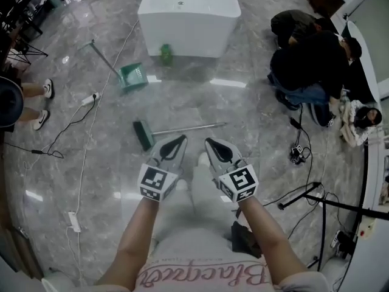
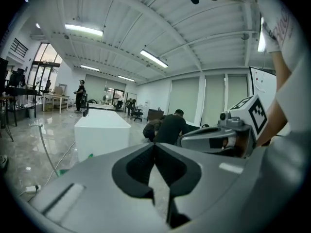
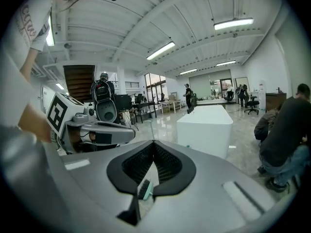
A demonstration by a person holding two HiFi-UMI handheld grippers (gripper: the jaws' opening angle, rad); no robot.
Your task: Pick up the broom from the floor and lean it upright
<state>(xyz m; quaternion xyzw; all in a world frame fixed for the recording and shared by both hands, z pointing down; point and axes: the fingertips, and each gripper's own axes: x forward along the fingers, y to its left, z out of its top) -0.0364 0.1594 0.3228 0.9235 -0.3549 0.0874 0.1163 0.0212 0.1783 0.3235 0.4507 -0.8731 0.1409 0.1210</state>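
The broom (image 1: 144, 135) lies flat on the grey marble floor, green head to the left, its silver handle (image 1: 193, 127) running right. Both grippers hover above the floor just on my side of the handle. My left gripper (image 1: 181, 139) is shut with nothing between its jaws, and its tips meet in the left gripper view (image 2: 154, 145). My right gripper (image 1: 209, 142) is also shut and empty, its tips touching (image 3: 153, 142). Through the gap under the right jaws a bit of the green broom head (image 3: 145, 189) shows. The two grippers are side by side, close together.
A green dustpan (image 1: 132, 76) with a long handle lies further off to the left. A big white block (image 1: 188, 8) stands beyond it, a green bottle (image 1: 165, 54) at its foot. People crouch at the right (image 1: 307, 66); cables, a power strip (image 1: 74, 221) and a stand's legs (image 1: 316, 199) lie around.
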